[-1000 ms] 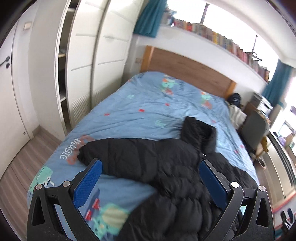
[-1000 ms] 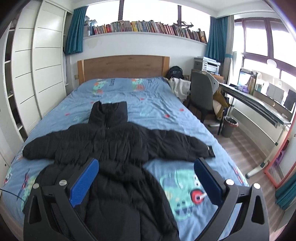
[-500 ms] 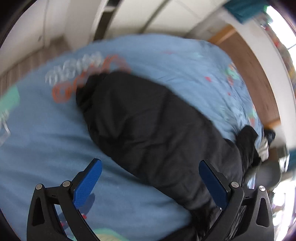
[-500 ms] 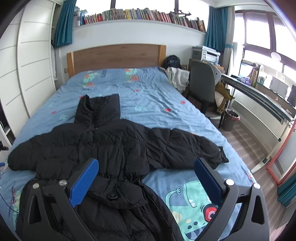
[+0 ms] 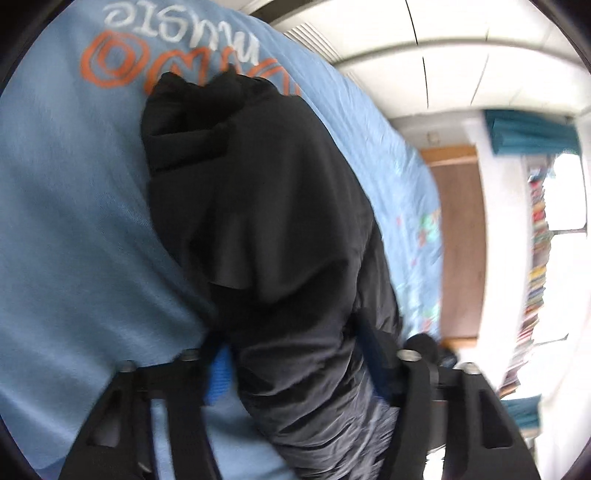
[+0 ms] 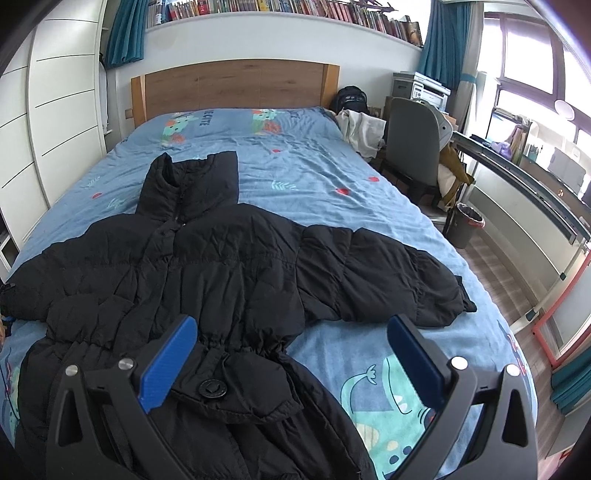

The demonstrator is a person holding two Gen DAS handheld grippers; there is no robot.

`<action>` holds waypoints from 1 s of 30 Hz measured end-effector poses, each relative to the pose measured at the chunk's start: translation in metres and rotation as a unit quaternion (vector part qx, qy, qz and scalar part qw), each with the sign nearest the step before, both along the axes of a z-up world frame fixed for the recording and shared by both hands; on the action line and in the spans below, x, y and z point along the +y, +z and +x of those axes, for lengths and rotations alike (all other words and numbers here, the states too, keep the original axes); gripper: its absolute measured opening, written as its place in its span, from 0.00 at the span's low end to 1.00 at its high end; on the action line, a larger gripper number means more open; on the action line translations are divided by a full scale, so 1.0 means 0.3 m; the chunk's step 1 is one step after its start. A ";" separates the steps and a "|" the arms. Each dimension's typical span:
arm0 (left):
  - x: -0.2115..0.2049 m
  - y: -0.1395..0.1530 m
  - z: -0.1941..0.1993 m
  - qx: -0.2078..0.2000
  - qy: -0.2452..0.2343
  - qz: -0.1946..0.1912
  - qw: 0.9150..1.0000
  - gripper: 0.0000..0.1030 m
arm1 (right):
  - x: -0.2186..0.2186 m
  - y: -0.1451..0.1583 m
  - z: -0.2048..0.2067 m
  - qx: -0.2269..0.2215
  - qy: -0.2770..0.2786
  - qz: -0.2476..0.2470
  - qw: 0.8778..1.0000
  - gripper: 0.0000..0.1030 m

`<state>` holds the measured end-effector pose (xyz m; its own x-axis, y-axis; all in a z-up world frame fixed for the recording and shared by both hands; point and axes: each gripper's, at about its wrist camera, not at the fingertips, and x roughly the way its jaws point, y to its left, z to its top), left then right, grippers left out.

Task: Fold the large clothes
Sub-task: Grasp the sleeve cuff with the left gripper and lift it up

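- Left wrist view: rolled sideways, blurred; left gripper (image 5: pixel 299 365) low over the bed (image 5: pixel 74 221), jaws just closing around the jacket (image 5: pixel 266 221) sleeve.
- Sleeve bulk filling the gap between both blue pads (image 5: pixel 221 376); pads half buried in black fabric, pressing on it from each side.
- Cuff end of that sleeve bunched at the top, lying over orange and white lettering (image 5: pixel 122 62) printed on the blue cover.
- Wardrobe (image 5: pixel 424 55), headboard (image 5: pixel 461 240) and book row (image 5: pixel 535 258) tipped on edge at the right.
- Right wrist view: right gripper (image 6: pixel 291 362) hovering above the jacket's waist, jaws spread wide, nothing between the pads, no contact with the fabric.
- Jacket spread flat and front up across the near half of the bed, collar (image 6: pixel 192 177) toward the headboard, both sleeves out to the sides.
- Right sleeve (image 6: pixel 380 273) stretched toward the bed's right edge, cuff near the edge.
- Gathered waist and a round button (image 6: pixel 211 388) just beyond the left pad of the right gripper.
- Lower part of the jacket running under the gripper body to the frame's bottom edge.
- Cartoon print (image 6: pixel 384 398) on the cover under the right pad.
- Chair (image 6: pixel 413 147), bin (image 6: pixel 467 225) and desk (image 6: pixel 524 177) beside the bed at right; teal curtains (image 6: pixel 125 33) either side of the bookshelf.
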<state>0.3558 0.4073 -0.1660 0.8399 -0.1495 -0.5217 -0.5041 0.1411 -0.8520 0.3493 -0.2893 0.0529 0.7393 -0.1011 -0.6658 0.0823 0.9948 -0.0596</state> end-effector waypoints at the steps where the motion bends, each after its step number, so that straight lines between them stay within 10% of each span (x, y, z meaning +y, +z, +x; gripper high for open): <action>1: 0.001 0.001 -0.006 -0.011 0.004 -0.004 1.000 0.31 | -0.003 0.000 0.002 0.000 -0.002 0.000 1.000 1.00; 5: -0.010 0.057 -0.010 -0.025 -0.003 0.021 0.999 0.14 | -0.027 0.000 -0.008 -0.002 -0.005 -0.001 1.000 1.00; 15: -0.084 0.306 0.042 -0.096 -0.051 0.072 0.991 0.10 | -0.090 0.065 -0.097 -0.022 -0.018 0.005 1.000 1.00; 30: -0.681 0.650 0.233 -0.175 -0.261 0.138 0.939 0.09 | -0.274 0.131 -0.283 -0.049 -0.068 0.029 0.996 1.00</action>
<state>0.4258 0.2031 0.0291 0.8170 -0.4888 -0.3059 0.0002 0.5308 -0.8475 0.2645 -0.3715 0.0921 0.7825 -0.1684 -0.5995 0.2194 0.9756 0.0123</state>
